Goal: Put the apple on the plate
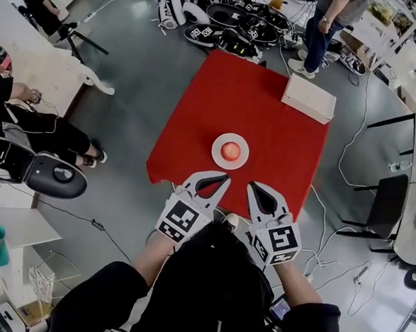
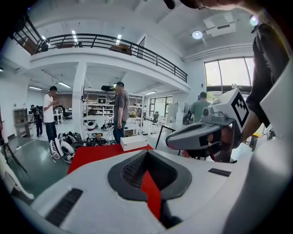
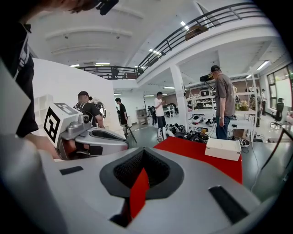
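Looking down from the head view, the grey and white left gripper (image 1: 224,178) and the grey and white right gripper (image 1: 252,187) hang side by side over the near edge of the square table with a red cloth (image 1: 220,92). Both claws are pressed together and hold nothing. Each gripper view confirms this, as only a thin strip of red cloth shows through the notch behind the tips.

Just beyond the tips, in the near half of the table, the small red apple (image 1: 230,151) lies in the middle of the round white plate (image 1: 216,157). Only the head view shows these two; in the gripper views the gripper's own body covers that part of the table.

A flat white box (image 1: 309,98) sits at the far right corner of the table, and all three views show it. Past the far edge of the table, black and white gear (image 1: 232,25) lies on the floor, and a standing person in jeans (image 1: 330,25) is near the far right corner. The gripper views alone show a railed balcony (image 2: 114,45) high above the far side of the table.
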